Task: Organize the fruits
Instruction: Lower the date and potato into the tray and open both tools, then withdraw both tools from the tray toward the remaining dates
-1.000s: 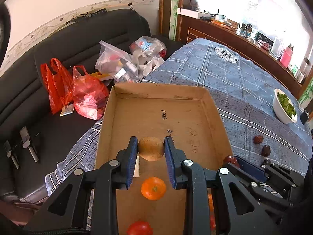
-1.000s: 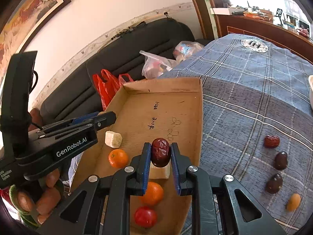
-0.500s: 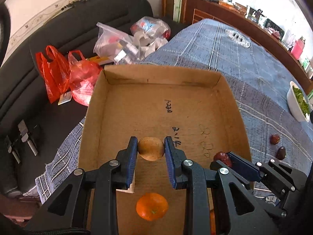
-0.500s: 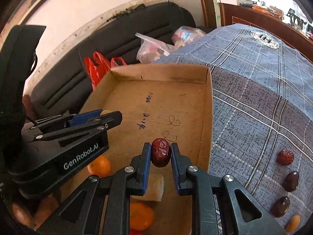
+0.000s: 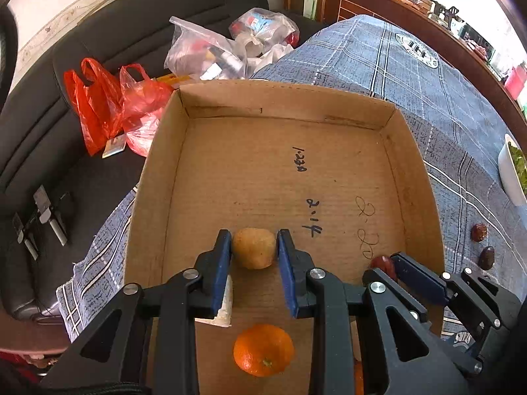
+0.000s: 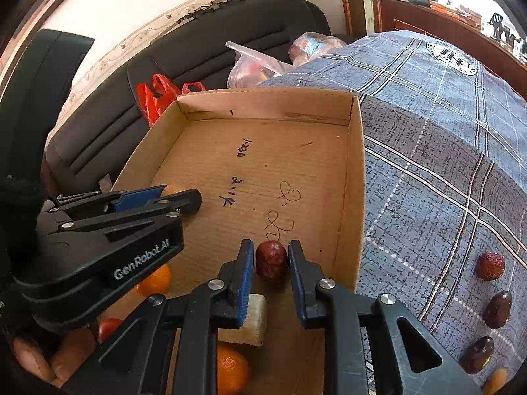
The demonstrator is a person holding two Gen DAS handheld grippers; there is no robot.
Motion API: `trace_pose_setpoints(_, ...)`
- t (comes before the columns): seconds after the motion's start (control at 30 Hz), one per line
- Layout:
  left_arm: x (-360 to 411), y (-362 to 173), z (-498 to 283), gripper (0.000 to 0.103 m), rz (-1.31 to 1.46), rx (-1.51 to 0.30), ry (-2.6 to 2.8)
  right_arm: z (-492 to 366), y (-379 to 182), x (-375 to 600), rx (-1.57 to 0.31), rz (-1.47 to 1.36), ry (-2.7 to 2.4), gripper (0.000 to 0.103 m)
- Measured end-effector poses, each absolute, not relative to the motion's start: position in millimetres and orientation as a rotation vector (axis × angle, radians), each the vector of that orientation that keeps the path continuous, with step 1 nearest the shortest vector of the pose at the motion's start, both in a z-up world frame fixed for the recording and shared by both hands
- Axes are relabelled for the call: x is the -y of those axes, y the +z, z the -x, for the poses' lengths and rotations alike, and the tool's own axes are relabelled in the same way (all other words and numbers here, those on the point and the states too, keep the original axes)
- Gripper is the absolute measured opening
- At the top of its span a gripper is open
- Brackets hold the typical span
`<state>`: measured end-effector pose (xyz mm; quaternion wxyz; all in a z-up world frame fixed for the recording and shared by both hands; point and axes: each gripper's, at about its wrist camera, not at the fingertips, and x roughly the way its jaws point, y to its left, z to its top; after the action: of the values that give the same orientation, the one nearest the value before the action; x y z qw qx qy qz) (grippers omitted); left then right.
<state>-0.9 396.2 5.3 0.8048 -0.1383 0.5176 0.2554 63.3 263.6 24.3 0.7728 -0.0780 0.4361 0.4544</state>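
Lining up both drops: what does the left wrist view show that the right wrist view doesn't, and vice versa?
Left only: white bowl of greens, metal clips on the sofa. Right only: third loose date and yellowish fruit on the cloth, red fruit. Both: cardboard box, tan fruit at the left claw, date at the right claw, orange.

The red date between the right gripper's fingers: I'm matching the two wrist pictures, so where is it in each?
Left wrist: red date lower right, mostly hidden behind the right gripper.
Right wrist: bottom centre, between that gripper's opening jaws.
Shared landmark: looped pen scribble on the cardboard box floor, just beyond it.
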Motion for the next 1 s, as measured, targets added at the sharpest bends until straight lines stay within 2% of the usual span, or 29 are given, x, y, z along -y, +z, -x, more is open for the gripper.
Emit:
trace_pose_setpoints(0.07,-395.0,9.9,4.4,0.028,0.299,-1.097,0.549,-62.7,25.0,-261.0,-0.945,0.161,0.987,0.028)
trace_pose_setpoints(0.13,-393.1,15.8,8.8,0.039,0.3,-1.081,0.55,-61.6,27.3,-256.8,-0.939,0.155,0.988,0.032)
trace_pose_setpoints(0.2,-389.4,22.7,14.2,0.041,0.302,-1.059,0.548,-58.7,31.0,-251.4,-0.93,0.146,0.988,0.034)
trace_pose_setpoints(1.0,-332.2,69.8,62.1,0.041,0.268,-0.921,0.508,-18.4,67.7,-145.7,-0.843,0.005,0.96,0.039)
